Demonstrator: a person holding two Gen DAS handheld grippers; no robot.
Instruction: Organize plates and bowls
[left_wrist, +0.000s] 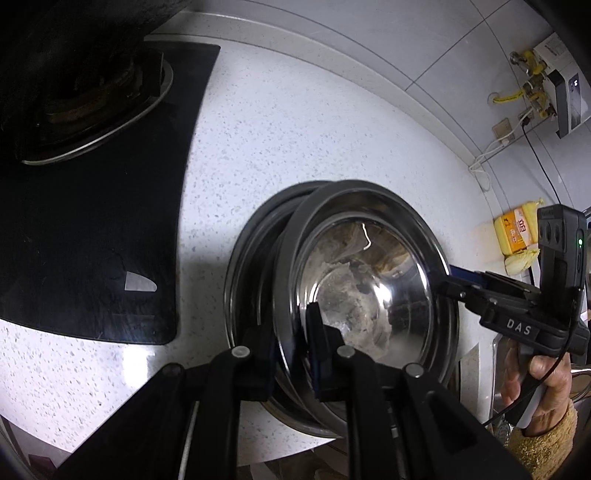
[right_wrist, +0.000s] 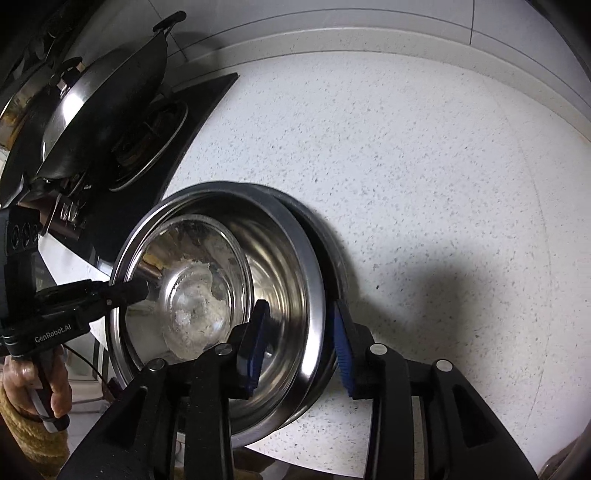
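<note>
A stainless steel bowl (left_wrist: 369, 288) with white residue inside sits tilted in a larger steel bowl (left_wrist: 251, 258) on the white speckled counter. My left gripper (left_wrist: 295, 354) is shut on the inner bowl's near rim. In the right wrist view, my right gripper (right_wrist: 301, 347) straddles the opposite rim of the inner bowl (right_wrist: 221, 280), its jaws apart with a gap to the rim. The outer bowl (right_wrist: 328, 243) shows behind it. Each gripper shows in the other's view: the right one (left_wrist: 454, 284) at the bowl's right rim, the left one (right_wrist: 133, 290) at its left rim.
A black glass hob (left_wrist: 92, 221) with a burner lies left of the bowls. A wok (right_wrist: 103, 107) with a steel lid sits on the burner. A yellow bottle (left_wrist: 517, 229) and wall pipes stand at the right. The counter's front edge (right_wrist: 332, 446) runs just below the bowls.
</note>
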